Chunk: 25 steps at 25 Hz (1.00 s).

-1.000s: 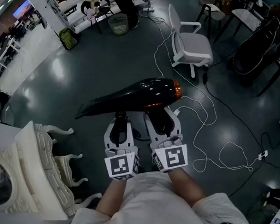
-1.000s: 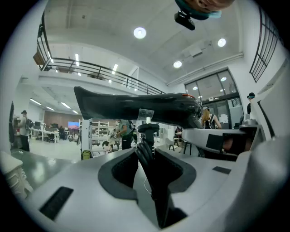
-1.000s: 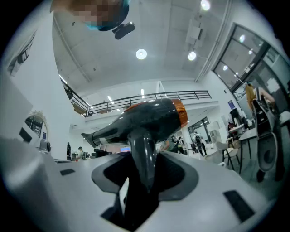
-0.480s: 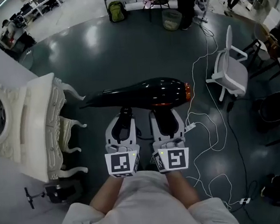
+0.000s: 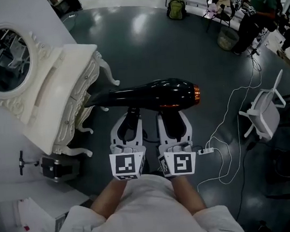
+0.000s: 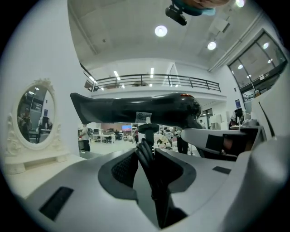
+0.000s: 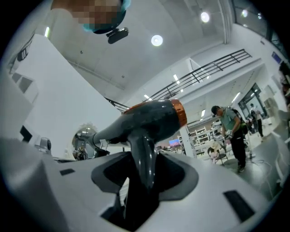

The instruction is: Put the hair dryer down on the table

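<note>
- we see the hair dryer [image 5: 148, 94] held in the air above the dark floor [image 5: 145, 43], lying about level. it is not on the desk.
- its narrow nozzle points to the left, and in the head view the tip comes just beside the edge of the white desk [image 5: 59, 89]. its orange ring [image 5: 196, 93] is at the right end.
- the right gripper [image 5: 171, 117] has its jaws closed on the handle [image 7: 144, 158] of the hair dryer. the handle goes down between them.
- the left gripper [image 5: 131, 120] has its jaws closed on a black ribbed piece [image 6: 146, 156] that hangs under the barrel. we cannot tell exactly which part it is.
- both grippers are side by side under the hair dryer, close before the person's body.
- the desk carries an oval mirror [image 5: 4, 51] in a white carved frame.
- a white cable [image 5: 230, 124] lies on the floor at the right, near a white chair [image 5: 264, 117].
</note>
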Each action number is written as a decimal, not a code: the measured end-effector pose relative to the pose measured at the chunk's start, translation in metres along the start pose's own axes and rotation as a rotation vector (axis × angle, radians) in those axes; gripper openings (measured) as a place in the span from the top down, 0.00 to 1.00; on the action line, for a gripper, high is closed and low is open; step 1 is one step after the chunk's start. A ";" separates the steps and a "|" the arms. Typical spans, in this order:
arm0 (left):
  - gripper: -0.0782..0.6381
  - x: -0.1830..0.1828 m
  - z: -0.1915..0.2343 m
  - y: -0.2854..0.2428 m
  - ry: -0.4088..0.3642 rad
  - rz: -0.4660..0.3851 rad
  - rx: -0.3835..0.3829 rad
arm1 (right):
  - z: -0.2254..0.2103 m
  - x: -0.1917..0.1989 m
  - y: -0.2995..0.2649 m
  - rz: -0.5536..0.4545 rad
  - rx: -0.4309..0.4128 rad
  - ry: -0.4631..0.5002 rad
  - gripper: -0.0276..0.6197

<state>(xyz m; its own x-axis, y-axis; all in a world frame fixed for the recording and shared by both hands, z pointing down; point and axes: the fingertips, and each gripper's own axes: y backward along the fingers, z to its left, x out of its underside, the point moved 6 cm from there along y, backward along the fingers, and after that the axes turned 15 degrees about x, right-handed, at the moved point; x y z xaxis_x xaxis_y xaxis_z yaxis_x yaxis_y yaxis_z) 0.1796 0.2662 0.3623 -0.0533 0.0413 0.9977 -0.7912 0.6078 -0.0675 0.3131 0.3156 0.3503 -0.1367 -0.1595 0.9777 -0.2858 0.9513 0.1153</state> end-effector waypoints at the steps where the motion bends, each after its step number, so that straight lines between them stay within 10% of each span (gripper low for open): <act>1: 0.74 0.000 0.007 0.001 0.004 -0.001 -0.015 | 0.006 0.001 -0.005 0.003 -0.015 0.001 0.65; 25: 0.74 0.007 0.224 0.000 0.092 -0.016 -0.261 | 0.180 0.048 -0.163 0.043 -0.259 0.038 0.65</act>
<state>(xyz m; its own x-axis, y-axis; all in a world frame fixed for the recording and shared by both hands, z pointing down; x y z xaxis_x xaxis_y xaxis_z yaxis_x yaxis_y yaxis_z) 0.0424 0.0892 0.3697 0.0229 0.0947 0.9952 -0.6075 0.7920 -0.0614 0.1827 0.1053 0.3463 -0.1068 -0.1125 0.9879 -0.0277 0.9935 0.1101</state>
